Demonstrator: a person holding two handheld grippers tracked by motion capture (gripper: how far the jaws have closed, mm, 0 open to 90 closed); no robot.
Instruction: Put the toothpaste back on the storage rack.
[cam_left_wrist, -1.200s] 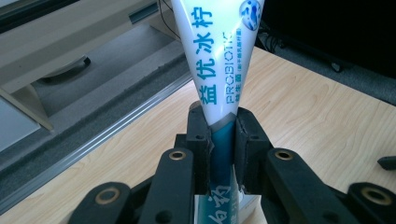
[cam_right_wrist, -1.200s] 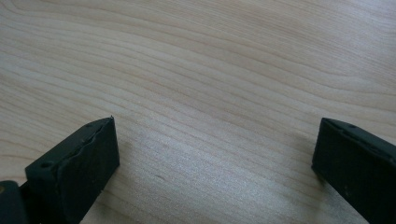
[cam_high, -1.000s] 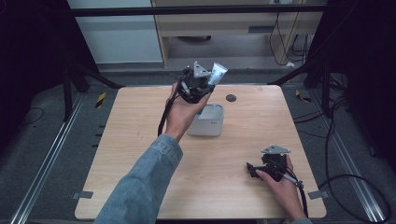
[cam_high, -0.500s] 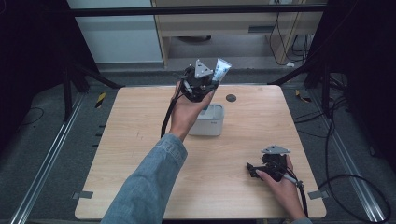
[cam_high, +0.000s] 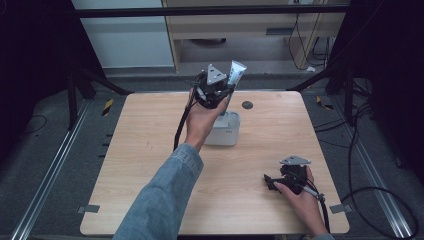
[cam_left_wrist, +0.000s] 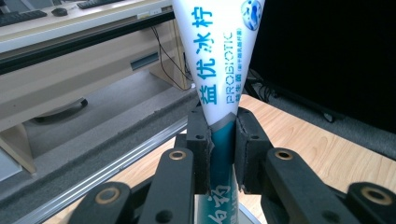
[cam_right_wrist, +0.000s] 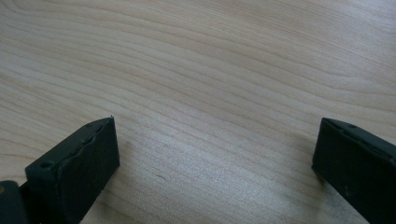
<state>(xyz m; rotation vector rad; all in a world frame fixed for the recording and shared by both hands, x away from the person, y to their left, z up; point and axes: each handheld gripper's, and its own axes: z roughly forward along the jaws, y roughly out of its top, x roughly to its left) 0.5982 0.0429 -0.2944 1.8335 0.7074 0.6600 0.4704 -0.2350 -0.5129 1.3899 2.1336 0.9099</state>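
A white and teal toothpaste tube (cam_left_wrist: 219, 60) stands upright between the two pads of my left gripper (cam_left_wrist: 222, 154), which is shut on its teal lower part. In the high view that left gripper (cam_high: 220, 92) is raised above the far middle of the wooden table (cam_high: 150, 165), and the tube's (cam_high: 236, 72) flat end points up and away. Just below it sits a pale grey box (cam_high: 227, 131). My right gripper (cam_high: 270, 181) rests low at the near right of the table. Its jaws stand wide apart over bare wood (cam_right_wrist: 215, 98), with nothing between them.
A small dark round disc (cam_high: 247, 105) lies on the table behind the grey box. Black cables trail from both grippers. Metal rails run along the floor on either side, and a desk with shelves stands beyond the far edge.
The left hand has shifted slightly with the tube. The right gripper has stayed where it was.
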